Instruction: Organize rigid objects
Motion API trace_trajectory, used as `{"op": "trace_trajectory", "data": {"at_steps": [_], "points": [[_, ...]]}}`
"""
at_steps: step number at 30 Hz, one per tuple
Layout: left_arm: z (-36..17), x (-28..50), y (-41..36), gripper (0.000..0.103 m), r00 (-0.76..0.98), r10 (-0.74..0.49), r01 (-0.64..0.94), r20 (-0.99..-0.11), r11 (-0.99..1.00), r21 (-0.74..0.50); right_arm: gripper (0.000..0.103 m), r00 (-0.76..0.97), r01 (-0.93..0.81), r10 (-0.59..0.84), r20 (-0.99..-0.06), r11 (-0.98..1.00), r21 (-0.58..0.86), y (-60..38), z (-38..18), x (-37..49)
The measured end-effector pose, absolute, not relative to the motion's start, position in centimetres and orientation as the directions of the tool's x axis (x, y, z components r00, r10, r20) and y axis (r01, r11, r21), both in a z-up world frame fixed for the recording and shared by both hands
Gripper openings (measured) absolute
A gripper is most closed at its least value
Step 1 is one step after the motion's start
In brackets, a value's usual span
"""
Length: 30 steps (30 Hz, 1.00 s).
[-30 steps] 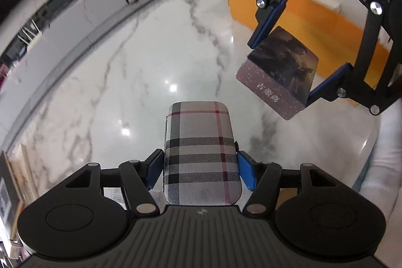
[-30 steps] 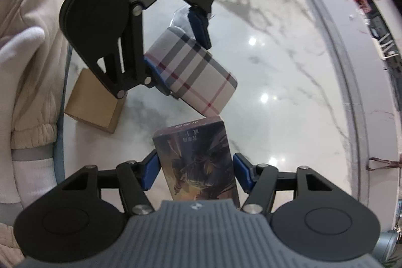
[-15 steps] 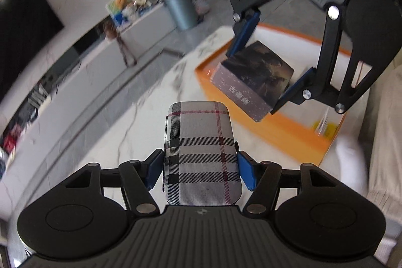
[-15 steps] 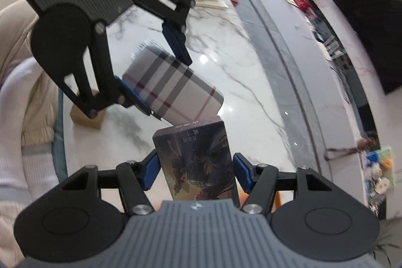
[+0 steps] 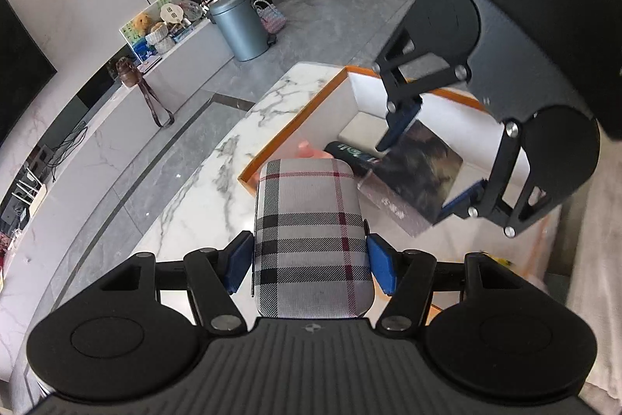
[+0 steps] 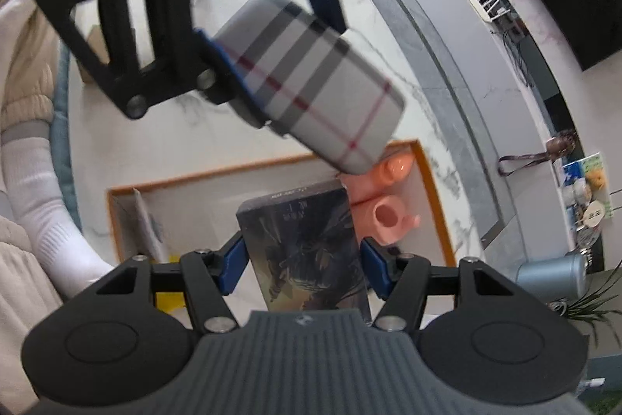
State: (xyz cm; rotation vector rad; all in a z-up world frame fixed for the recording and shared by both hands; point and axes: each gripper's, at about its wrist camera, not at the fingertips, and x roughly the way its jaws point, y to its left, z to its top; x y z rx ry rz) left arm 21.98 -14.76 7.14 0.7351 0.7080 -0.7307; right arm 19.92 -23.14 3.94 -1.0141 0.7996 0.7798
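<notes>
Left gripper is clamped across the sides of the plaid case; right gripper is clamped across the dark printed box. Both items hang in the air over the orange-rimmed box on the marble table — the case above its left rim, the printed box further right, over the interior. Judged: both are stiff, light and flat-sided, so side grips suit; the case's fabric skin looks grippy, the printed box's glossy card may slip. Peach plastic pieces already lie inside.
</notes>
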Motion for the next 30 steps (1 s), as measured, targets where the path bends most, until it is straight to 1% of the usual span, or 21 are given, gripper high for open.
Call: {"op": "trace_trajectory", "data": {"at_steps": [11,18,24,28,30], "points": [[5.3,26.4,-16.2,0.072,0.521,-0.314,0.793,-0.794,0.522,0.314,0.063,0.407,-0.897,0.218,-0.887,0.28,-0.343,-23.5,-0.9,23.7],[4.3,27.3,-16.7,0.072,0.499,-0.307,0.812,-0.81,0.493,0.313,0.063,0.428,-0.896,0.246,-0.87,0.242,-0.373,-23.1,-3.3,24.5],[3.8,27.3,-16.6,0.072,0.497,-0.298,0.811,-0.815,0.492,0.315,0.062,0.496,-0.857,0.259,-0.829,0.298,-0.42,-23.5,-4.0,24.9],[3.8,27.0,-16.6,0.072,0.5,-0.297,0.809,-0.814,0.495,0.317,0.063,0.467,-0.856,0.263,-0.844,0.372,-0.358,-24.5,-3.0,24.8],[3.8,26.9,-16.6,0.072,0.499,-0.3,0.811,-0.813,0.491,0.317,0.063,0.441,-0.853,0.234,-0.867,0.411,-0.323,-25.2,-2.8,24.9]]}}
